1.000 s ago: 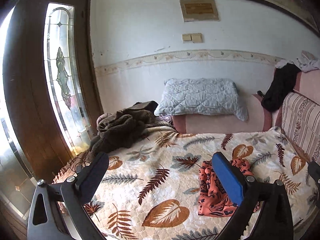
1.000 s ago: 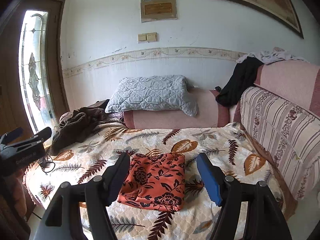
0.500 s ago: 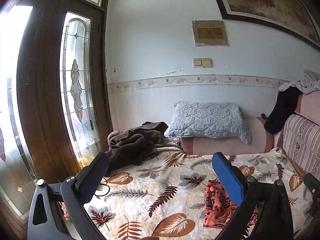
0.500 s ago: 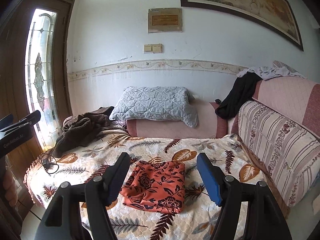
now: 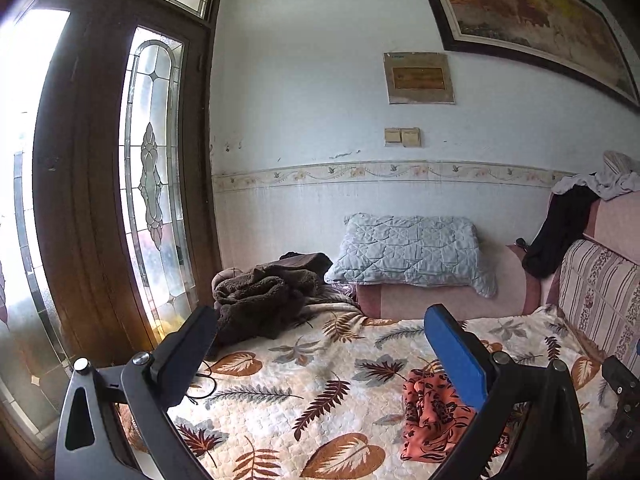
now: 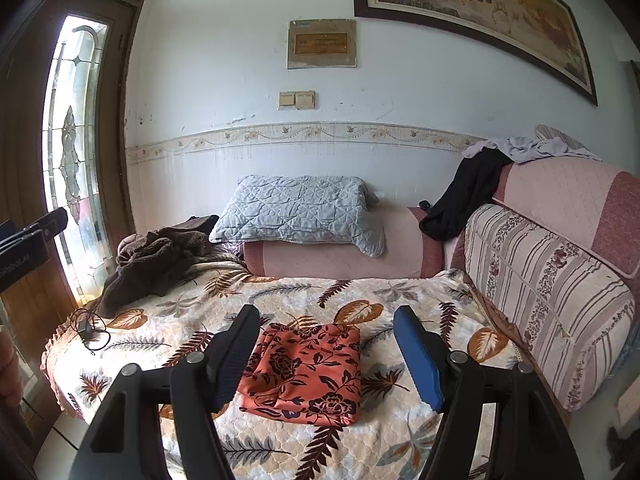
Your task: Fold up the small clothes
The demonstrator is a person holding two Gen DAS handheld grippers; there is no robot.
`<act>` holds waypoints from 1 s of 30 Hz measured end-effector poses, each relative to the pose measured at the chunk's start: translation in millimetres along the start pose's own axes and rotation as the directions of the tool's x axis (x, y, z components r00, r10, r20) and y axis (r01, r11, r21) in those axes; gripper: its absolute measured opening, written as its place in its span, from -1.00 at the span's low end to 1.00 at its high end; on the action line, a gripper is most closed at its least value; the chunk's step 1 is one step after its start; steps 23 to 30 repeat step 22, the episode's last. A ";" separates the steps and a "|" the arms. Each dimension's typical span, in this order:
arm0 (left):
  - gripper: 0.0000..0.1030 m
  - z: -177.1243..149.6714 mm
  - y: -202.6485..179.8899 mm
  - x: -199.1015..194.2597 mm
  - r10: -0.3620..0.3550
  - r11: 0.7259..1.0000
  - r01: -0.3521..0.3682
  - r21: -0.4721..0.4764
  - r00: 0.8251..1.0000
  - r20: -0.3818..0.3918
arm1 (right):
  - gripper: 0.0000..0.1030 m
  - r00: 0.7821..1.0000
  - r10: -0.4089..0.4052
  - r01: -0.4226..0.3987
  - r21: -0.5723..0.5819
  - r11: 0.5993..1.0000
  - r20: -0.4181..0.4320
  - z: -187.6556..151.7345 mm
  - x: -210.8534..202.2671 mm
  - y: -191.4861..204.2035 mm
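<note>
Left hand-held gripper [image 5: 316,330]: you hold it above the bed with its jaws spread wide and nothing between them; one black finger, one with a blue pad.
Right hand-held gripper [image 6: 326,330]: released as well, jaws wide apart over the bed, gripping nothing; the cloth shows in the gap between its fingers but lies below them, untouched.
Orange floral garment [image 6: 306,372]: folded into a neat rectangle, lying flat on the leaf-print bedspread [image 6: 280,296] near your edge of the bed. From your left-wrist view it sits low and to the right [image 5: 432,412], partly behind the blue finger.
Brown fleece heap [image 6: 154,262]: bunched at the far left corner of the bed, well apart from the folded piece.
Grey quilted pillow [image 6: 298,210]: resting on the pink bolster against the wall.
Black garment [image 6: 466,196]: draped over the pink sofa back at right, a pale cloth beside it on top.
Black cable [image 6: 90,330]: coiled at the left edge of the bedspread.
</note>
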State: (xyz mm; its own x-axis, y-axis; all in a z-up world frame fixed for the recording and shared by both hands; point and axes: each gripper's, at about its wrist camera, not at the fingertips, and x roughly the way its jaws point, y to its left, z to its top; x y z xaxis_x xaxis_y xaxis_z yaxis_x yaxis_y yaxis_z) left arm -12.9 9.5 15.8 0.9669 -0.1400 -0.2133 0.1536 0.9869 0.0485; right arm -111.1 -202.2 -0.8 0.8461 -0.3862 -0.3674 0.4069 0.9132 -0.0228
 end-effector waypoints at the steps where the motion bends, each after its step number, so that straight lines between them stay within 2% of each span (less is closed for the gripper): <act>1: 0.99 -0.1 -0.4 0.0 -0.002 1.000 0.002 0.001 1.000 0.000 | 0.41 1.000 -0.002 0.002 -0.002 1.000 0.003 0.0 -1.0 0.0; 14: 0.99 -3.3 -1.3 12.9 -0.011 1.000 0.011 0.010 1.000 -0.021 | 0.41 1.000 0.008 -0.008 -0.009 1.000 -0.014 -1.6 15.3 1.8; 19: 0.99 -10.3 -1.2 35.2 -0.036 0.999 0.036 -0.002 0.998 -0.058 | 0.41 0.999 0.009 -0.010 -0.007 1.000 -0.047 -4.7 41.0 -1.4; 22: 0.99 -19.2 -2.9 62.4 -0.061 0.998 0.060 -0.015 0.993 -0.098 | 0.41 0.997 0.010 -0.009 0.011 1.000 -0.082 -10.3 70.1 -10.4; 30: 0.99 -19.2 -2.9 62.4 -0.061 0.998 0.060 -0.015 0.993 -0.098 | 0.41 0.997 0.010 -0.009 0.011 1.000 -0.082 -10.3 70.1 -10.4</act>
